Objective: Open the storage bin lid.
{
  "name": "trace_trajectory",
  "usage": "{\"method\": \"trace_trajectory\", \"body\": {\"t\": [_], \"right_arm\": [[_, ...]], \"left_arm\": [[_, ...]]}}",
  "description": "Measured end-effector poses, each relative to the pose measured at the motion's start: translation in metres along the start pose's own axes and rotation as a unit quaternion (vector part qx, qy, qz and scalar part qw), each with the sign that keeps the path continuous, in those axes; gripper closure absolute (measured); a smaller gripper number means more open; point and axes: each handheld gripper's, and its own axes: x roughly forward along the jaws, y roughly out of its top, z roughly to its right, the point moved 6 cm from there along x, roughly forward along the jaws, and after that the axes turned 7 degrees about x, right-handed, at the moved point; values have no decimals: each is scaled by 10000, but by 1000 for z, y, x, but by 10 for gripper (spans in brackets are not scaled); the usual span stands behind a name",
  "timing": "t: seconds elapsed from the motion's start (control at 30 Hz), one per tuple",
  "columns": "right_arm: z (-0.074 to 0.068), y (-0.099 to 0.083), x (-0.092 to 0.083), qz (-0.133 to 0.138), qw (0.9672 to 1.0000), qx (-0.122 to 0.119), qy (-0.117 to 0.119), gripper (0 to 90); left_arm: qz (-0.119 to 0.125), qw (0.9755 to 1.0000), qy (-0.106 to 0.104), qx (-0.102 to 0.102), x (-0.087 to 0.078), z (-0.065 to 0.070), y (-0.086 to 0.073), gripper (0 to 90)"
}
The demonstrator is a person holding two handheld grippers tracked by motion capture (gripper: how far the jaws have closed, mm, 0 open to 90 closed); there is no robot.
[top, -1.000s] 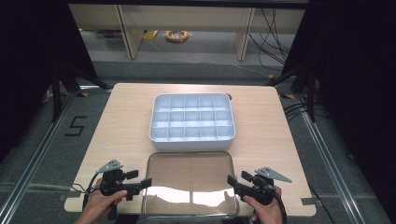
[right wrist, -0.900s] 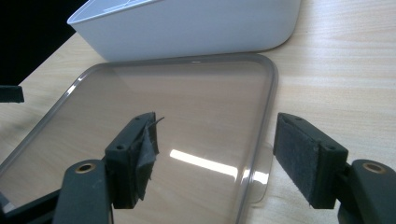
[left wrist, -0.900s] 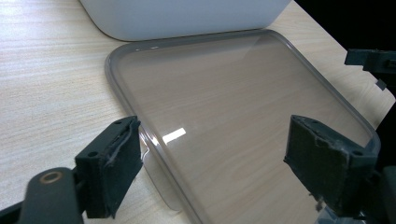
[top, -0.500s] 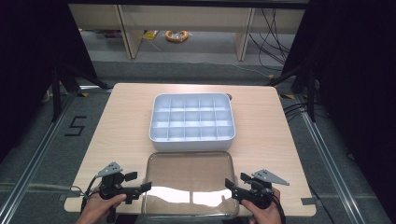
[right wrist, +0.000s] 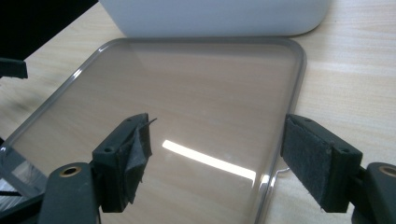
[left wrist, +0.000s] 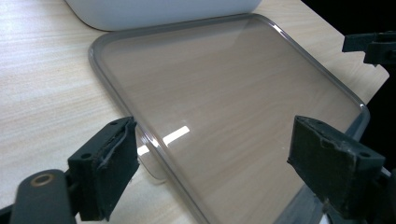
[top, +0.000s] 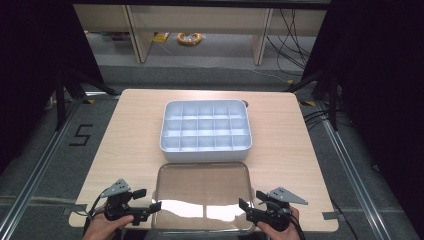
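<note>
A clear lid (top: 202, 195) lies flat at the near edge of the table (top: 125, 135), just in front of a white compartment box (top: 206, 131) that sits mid-table with its open cells up and, so far as they show, empty. The lid looks matched to the box in outline, so it probably waits there to be lifted on.

The left gripper (top: 150, 207) sits at the lid's near-left corner and the right gripper (top: 245, 207) at its near-right corner, each held low in a hand and turned inward. Both sets of jaws stand wide apart and grip nothing. In the left gripper view the lid's rim runs between the jaws; in the right gripper view the rim likewise passes between them, close to one pad. This mirrored placement suggests a two-handed pinch on opposite rims, to keep the thin lid level.

The table is pale wood grain, bare otherwise; ceiling light glares off the lid. Beyond are grey floor, a floor mark shaped like a 5, black curtains at both sides, trailing cables, and a yellow coil (top: 190, 38) under a far bench
</note>
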Motion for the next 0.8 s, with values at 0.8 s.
{"method": "trace_trajectory", "body": {"t": [0.8], "right_arm": [[-13, -25, -13, -405, 9992, -24, 38, 239]], "left_arm": [[-122, 9999, -30, 38, -14, 16, -17, 149]]}}
